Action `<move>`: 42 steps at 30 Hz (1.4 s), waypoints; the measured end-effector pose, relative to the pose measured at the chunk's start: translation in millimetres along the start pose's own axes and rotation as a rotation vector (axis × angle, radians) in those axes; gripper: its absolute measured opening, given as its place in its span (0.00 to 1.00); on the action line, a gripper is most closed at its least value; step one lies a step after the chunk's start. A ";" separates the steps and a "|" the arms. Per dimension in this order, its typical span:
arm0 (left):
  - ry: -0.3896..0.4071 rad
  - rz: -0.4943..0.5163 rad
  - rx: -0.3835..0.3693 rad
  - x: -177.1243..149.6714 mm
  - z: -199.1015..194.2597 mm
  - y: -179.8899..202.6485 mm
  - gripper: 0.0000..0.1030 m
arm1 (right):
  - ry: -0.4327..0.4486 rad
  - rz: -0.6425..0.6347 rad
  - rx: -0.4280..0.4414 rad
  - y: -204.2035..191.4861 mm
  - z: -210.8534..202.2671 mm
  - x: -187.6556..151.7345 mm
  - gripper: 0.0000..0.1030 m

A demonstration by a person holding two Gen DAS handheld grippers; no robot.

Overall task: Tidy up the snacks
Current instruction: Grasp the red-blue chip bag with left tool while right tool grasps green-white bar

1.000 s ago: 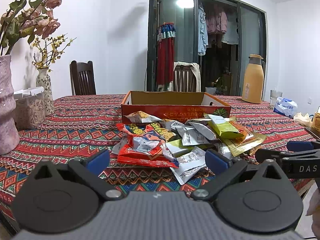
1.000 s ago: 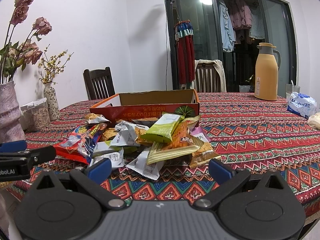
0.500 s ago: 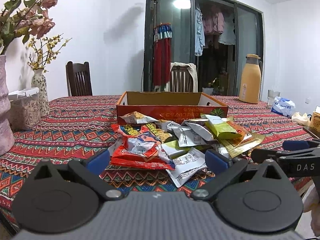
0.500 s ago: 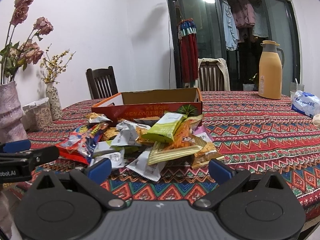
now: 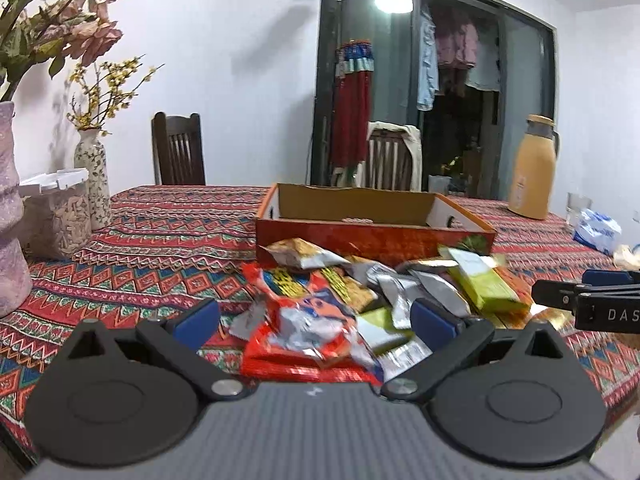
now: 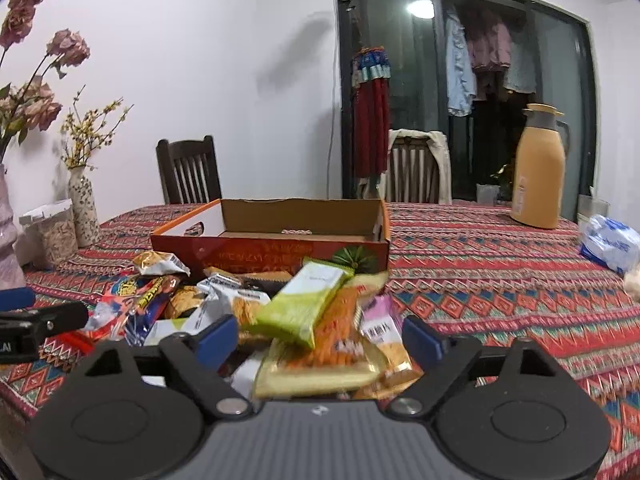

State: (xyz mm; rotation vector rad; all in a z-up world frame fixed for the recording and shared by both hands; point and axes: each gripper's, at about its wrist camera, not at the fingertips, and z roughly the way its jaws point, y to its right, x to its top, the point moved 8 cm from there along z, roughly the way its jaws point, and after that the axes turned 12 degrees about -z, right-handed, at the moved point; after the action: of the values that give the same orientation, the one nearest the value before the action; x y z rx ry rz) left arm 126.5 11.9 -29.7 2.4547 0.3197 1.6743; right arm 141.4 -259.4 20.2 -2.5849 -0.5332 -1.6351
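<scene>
A heap of snack packets lies on the patterned tablecloth in front of an open orange cardboard box. My left gripper is open, its blue pads on either side of a red packet at the heap's near left. My right gripper is closing. A green packet and a gold and orange packet sit between its pads, which do not press on them. Each gripper shows at the edge of the other's view: the right gripper, the left gripper.
A tan thermos jug and a blue and white bag stand at the far right. Two vases and a clear lidded container line the left edge. Wooden chairs stand behind the table.
Both grippers have moved forward to the heap, so the packets look larger and nearer. The right gripper's pads now stand closer together than before.
</scene>
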 end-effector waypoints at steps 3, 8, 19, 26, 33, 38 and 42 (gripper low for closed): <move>0.001 -0.010 0.014 8.0 7.7 -3.2 1.00 | -0.018 -0.011 0.034 -2.5 15.0 15.9 0.74; -0.014 -0.013 0.025 15.1 20.9 -6.7 1.00 | -0.079 -0.025 0.068 -7.8 49.1 35.1 0.63; -0.058 -0.016 0.041 14.0 43.1 -17.1 1.00 | -0.247 0.024 0.067 -7.4 116.2 27.0 0.49; -0.080 -0.018 0.043 10.9 51.4 -17.5 1.00 | -0.282 -0.022 0.081 -15.6 127.6 17.0 0.38; -0.100 -0.018 0.058 10.5 56.9 -17.9 1.00 | -0.210 -0.017 0.075 -11.1 112.0 22.9 0.35; -0.138 0.004 0.066 11.8 66.5 -10.3 1.00 | -0.095 -0.002 0.052 -6.7 85.2 31.9 0.35; -0.194 0.007 0.090 11.6 81.0 -2.5 1.00 | -0.017 0.025 0.043 -6.3 66.1 35.3 0.35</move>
State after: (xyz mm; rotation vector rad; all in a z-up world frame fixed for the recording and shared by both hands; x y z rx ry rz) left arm 205.8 16.9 -49.4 2.6604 0.3684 1.4387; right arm 210.6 -230.1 21.1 -2.5668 -0.5286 -1.5774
